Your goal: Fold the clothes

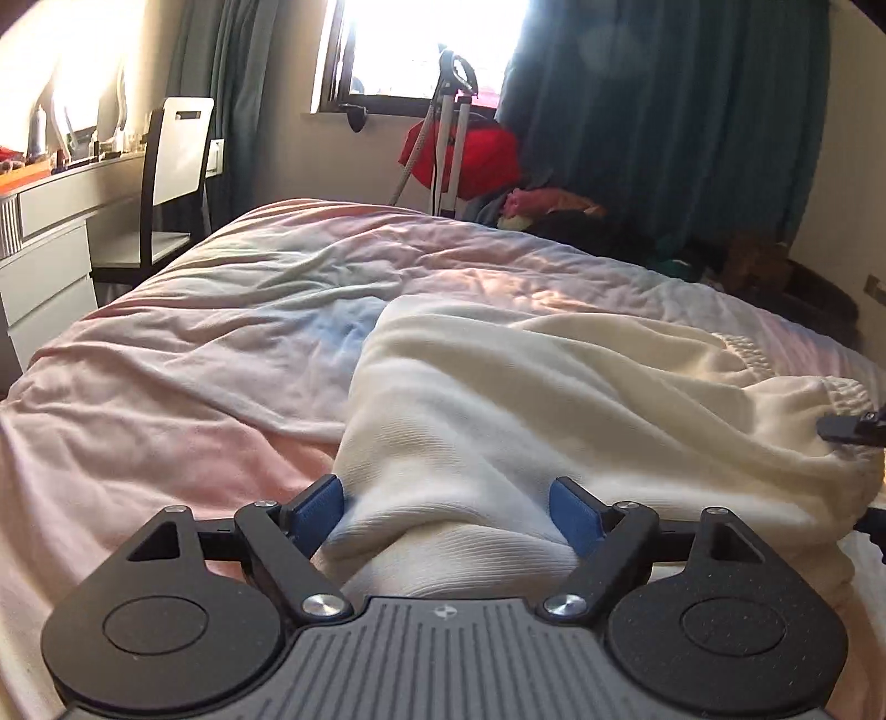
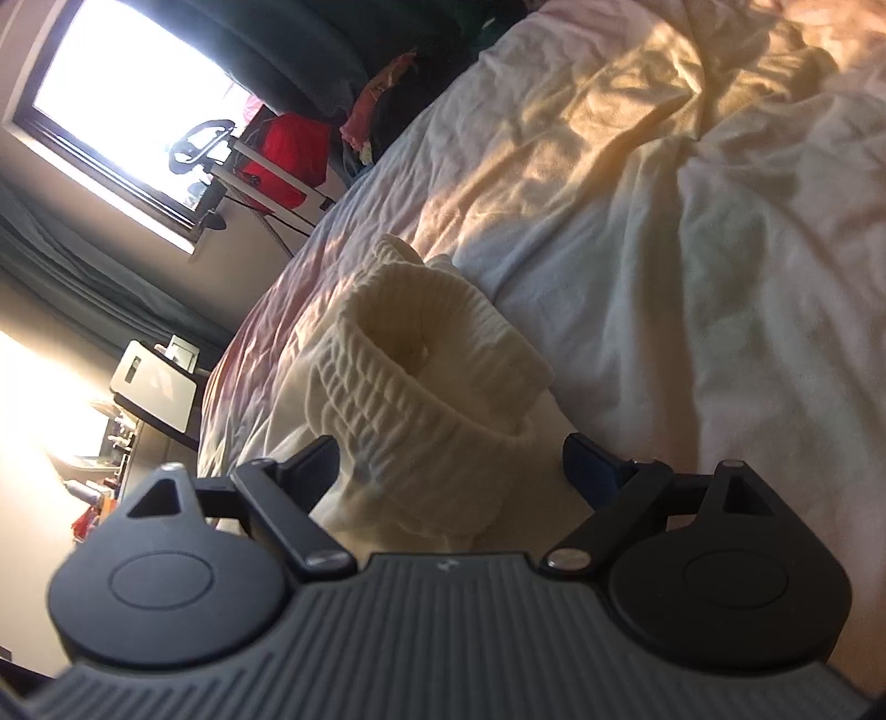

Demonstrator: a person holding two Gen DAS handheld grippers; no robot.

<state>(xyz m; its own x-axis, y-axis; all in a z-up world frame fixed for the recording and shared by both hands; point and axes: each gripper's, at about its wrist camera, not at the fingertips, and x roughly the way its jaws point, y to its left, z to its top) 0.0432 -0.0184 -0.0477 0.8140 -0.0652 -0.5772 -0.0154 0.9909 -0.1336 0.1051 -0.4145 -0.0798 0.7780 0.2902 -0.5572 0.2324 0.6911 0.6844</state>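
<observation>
A cream knitted garment [image 1: 554, 399] lies bunched on the bed. My left gripper [image 1: 446, 512] is open, its blue pads [image 1: 313, 512] wide apart on either side of a fold of the garment's near end. My right gripper [image 2: 451, 462] is also open, and the garment's ribbed elastic band [image 2: 421, 399] stands as an open tube between its fingers. One black finger of the right gripper [image 1: 844, 429] shows at the right edge of the left wrist view, touching the ribbed end [image 1: 836, 387]. I cannot see either pair of fingers pinching the cloth.
The bed carries a rumpled pastel pink and blue duvet [image 1: 194, 354]. A chair [image 1: 171, 177] and a desk [image 1: 50, 221] stand at its left. Beyond the bed are a window [image 1: 421, 50], a red bag [image 1: 470, 152], dark curtains [image 1: 664, 111] and a heap of clothes [image 1: 554, 210].
</observation>
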